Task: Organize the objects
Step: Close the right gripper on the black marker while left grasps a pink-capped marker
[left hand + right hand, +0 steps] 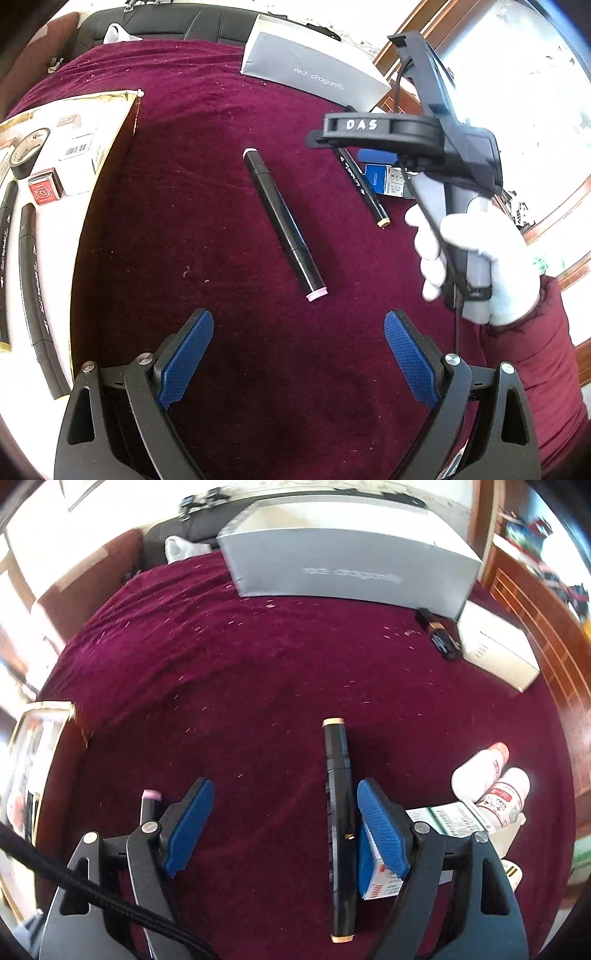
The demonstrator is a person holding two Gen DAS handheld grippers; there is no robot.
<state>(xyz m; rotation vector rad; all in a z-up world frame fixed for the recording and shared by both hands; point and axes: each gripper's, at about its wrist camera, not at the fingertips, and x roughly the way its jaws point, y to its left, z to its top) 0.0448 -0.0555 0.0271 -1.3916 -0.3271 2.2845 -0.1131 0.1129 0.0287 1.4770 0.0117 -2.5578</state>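
A black marker with pink end caps (284,221) lies slanted on the maroon cloth, ahead of my left gripper (299,354), which is open with nothing between its fingers. My right gripper (286,829) is open and low over the cloth. A black marker with beige end caps (338,812) lies lengthwise between its fingers, close beside the right pad (384,830); the left pad is well clear of it. The pink-capped marker's end (149,799) shows just outside the left finger. In the left wrist view the right gripper's black body (384,129), held by a white-gloved hand (476,254), covers the top of the beige-capped marker (364,188).
A gold-edged white tray (110,122) at the left holds a tape roll (27,151), a red stamp box (46,186) and two black markers (35,295). A grey box (351,565) stands at the back, a white box (495,650) and white bottles (491,779) at the right. A blue-and-white packet (380,884) lies under the right finger.
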